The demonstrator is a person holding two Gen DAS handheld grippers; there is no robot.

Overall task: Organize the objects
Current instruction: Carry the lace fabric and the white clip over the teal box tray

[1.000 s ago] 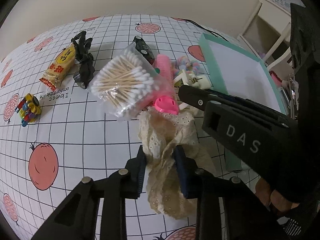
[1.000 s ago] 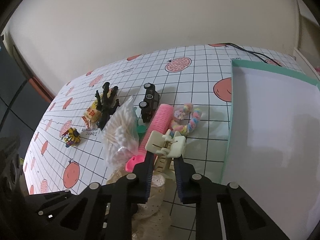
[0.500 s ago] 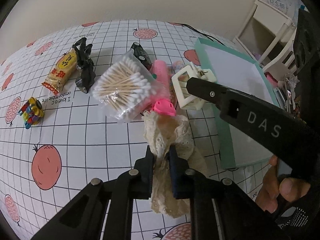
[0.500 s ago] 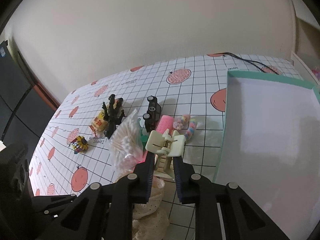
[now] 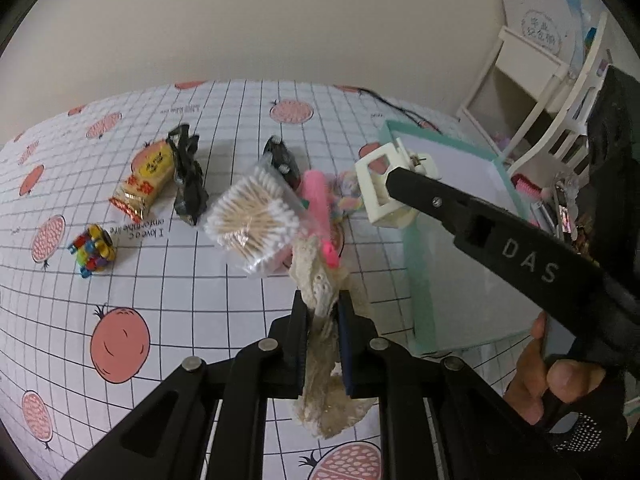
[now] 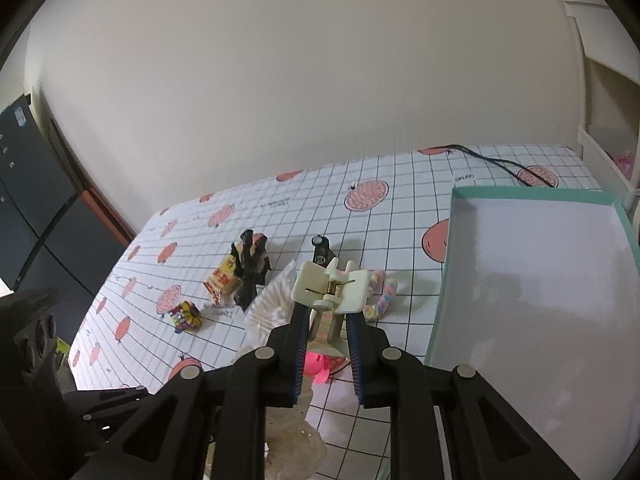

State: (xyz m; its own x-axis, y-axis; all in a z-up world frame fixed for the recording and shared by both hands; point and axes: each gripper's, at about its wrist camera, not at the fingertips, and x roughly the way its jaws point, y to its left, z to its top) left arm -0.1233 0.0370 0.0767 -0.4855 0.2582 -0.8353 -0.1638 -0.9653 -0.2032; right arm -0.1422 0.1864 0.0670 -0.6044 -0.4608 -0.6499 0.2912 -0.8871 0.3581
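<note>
The left gripper (image 5: 323, 312) is clamped on a bunched beige lace scrunchie (image 5: 320, 292), lifted off the table, and the right gripper (image 6: 328, 332) is pinched tight on a cream claw hair clip (image 6: 330, 286), held in the air. Around them on the grid tablecloth (image 5: 180, 280), a bag of cotton swabs (image 5: 252, 218) lies at 11 o'clock of the left gripper with a pink roller (image 5: 318, 204) just beside it. The teal-rimmed box (image 6: 536, 300) lies open at 2 o'clock of the right gripper.

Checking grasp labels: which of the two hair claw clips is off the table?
The cream square-framed claw clip, clamped in the right gripper; the black one sits on the tablecloth.
</note>
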